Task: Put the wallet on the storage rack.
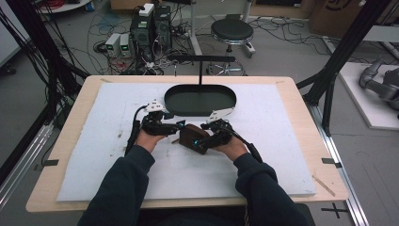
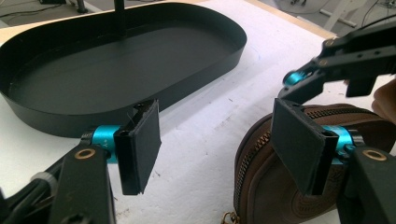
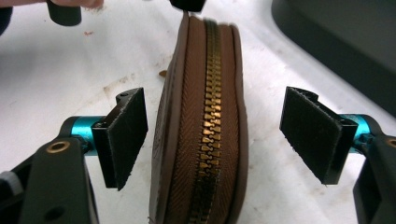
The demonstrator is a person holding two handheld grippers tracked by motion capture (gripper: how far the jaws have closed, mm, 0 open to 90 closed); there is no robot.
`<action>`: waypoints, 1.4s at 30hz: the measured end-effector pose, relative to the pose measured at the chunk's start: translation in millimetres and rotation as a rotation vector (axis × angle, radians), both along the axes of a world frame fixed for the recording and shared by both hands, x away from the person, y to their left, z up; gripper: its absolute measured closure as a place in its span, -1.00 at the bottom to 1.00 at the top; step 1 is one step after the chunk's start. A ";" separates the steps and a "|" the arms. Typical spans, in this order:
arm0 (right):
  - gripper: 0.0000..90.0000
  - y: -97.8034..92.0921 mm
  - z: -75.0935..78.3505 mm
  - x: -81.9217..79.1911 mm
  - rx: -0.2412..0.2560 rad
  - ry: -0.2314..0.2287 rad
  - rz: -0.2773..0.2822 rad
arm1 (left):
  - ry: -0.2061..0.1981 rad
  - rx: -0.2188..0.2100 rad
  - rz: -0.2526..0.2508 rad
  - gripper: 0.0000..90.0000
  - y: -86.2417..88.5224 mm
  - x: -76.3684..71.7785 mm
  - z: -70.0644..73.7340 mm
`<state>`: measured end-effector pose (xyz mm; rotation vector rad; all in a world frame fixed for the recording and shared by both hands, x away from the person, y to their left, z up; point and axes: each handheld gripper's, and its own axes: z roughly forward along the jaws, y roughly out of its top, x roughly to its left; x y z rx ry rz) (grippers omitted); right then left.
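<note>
- Clearly wide apart: right gripper [image 3: 212, 140] jaws, straddling upright brown zip pouch [image 3: 205, 130], gripping nothing.
- Likewise spread: left gripper [image 2: 219, 149], beside pouch, near black tray [image 2: 187, 88].
- No readable writing.

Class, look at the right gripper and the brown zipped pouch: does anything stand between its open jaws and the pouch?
Nothing visible does. The right gripper has its jaws open on either side of the brown zipped leather pouch, with only bare gaps over the white foam mat.
</note>
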<state>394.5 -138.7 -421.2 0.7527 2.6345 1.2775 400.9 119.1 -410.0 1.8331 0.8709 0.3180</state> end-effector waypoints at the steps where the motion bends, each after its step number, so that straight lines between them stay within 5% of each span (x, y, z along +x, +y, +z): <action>1: -0.42 0.2 -2.4 0.3 0.011 0.006 0.004 | 0.000 0.000 0.007 -0.28 1.1 -0.4 0.7; 7: 0.19 0.1 -5.6 2.0 0.017 0.057 0.040 | -0.030 -0.026 0.059 -0.31 22.9 -6.1 11.2; 13: 0.38 -1.0 -3.1 2.3 0.041 0.077 0.044 | -0.087 0.014 0.092 -0.31 53.1 -23.6 17.2; 20: 0.42 -10.2 2.6 5.8 0.058 0.064 0.005 | -0.102 0.020 0.136 -0.38 88.6 -44.3 8.0; 25: 0.42 -32.0 14.9 15.6 0.134 0.029 -0.079 | -0.147 -0.001 0.192 -0.55 114.0 -56.5 8.9; 28: 0.42 -43.2 15.6 22.7 0.163 0.020 -0.118 | -0.166 0.002 0.208 -0.56 120.3 -58.5 8.3; 31: 0.42 -49.1 19.1 33.8 0.119 0.019 -0.137 | -0.167 0.009 0.223 -0.56 122.6 -58.3 5.4; 35: 0.42 -52.1 27.5 44.9 0.128 0.013 -0.157 | -0.165 0.014 0.230 -0.56 123.5 -57.5 2.9; 42: 0.42 -46.9 47.0 90.7 0.125 -0.033 -0.202 | -0.157 0.011 0.238 -0.55 126.0 -56.7 -0.3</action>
